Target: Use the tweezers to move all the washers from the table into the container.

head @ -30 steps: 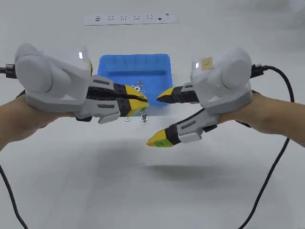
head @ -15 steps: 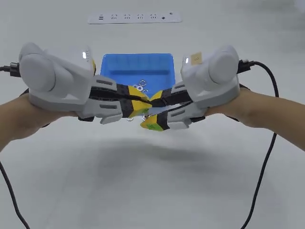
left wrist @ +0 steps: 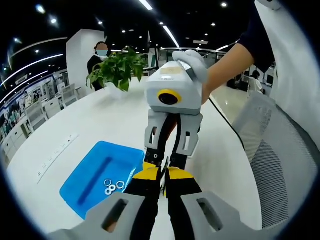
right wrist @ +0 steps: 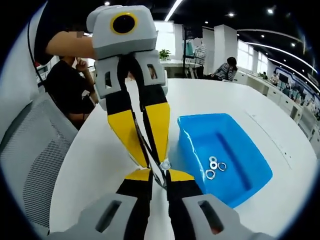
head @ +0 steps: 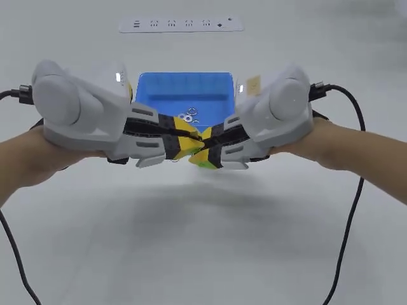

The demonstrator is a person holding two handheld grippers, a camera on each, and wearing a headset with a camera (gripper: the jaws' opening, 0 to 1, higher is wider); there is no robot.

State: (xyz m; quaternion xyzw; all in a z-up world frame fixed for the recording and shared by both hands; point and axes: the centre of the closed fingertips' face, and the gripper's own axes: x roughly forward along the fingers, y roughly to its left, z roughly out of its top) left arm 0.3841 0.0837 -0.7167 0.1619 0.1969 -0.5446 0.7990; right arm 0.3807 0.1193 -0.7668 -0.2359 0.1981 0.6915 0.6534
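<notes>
Left gripper [left wrist: 161, 173] is pinched narrow on the tweezers [right wrist: 148, 155], right gripper [right wrist: 157, 176] clamped on them too, nose to nose. One washer [right wrist: 165, 164] sits by the tips, just beside the container [right wrist: 240, 145]. Squeeze unevenly and the tweezers probably twist, flicking it away.

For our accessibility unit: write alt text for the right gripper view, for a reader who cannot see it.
Two yellow-tipped grippers meet tip to tip, the right gripper from below and the left gripper from above, their jaws closed on thin tweezers with a washer at the tips. Beside them, a blue container holds three washers.
</notes>
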